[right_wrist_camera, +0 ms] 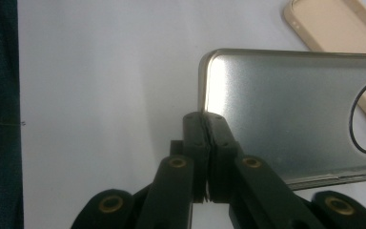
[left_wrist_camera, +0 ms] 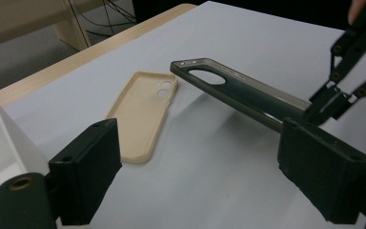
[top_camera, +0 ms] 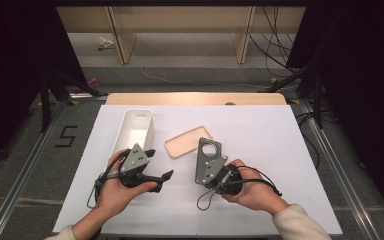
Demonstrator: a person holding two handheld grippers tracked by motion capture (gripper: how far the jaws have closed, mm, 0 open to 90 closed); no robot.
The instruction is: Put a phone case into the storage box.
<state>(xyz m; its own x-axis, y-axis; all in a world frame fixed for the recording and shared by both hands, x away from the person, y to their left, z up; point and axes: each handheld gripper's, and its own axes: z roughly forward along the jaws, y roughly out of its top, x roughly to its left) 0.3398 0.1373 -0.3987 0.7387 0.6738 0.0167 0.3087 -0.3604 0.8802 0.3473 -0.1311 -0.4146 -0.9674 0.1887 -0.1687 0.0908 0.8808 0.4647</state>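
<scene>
- The right gripper (right_wrist_camera: 205,119) has its jaws clenched on one corner of a dark grey, translucent plastic phone case with a round camera cut-out (right_wrist_camera: 295,114); the pinched corner lies at the end away from the cut-out, and nearly all of the case juts out beyond the jaws.
- In the left gripper view that dark grey case (left_wrist_camera: 240,90) is held clear of the white counter (left_wrist_camera: 209,157), slanting up, with its shadow falling on the surface beneath.
- The case has a matte, frosted back, a darker rim, and a thin black ring around the cut-out; small side buttons seem to sit along one edge, though the blur makes that unsure.
- The left gripper (left_wrist_camera: 198,176) hangs just beside the dark grey case, jaws released and spread wide with nothing between them.
- A beige, soft-looking plastic phone case (top_camera: 188,141) lies flat, hollow side up, on the counter just beyond the dark grey case.
- A white, oblong plastic bin (top_camera: 136,128) stands further left of the dark grey case, past the beige one.
</scene>
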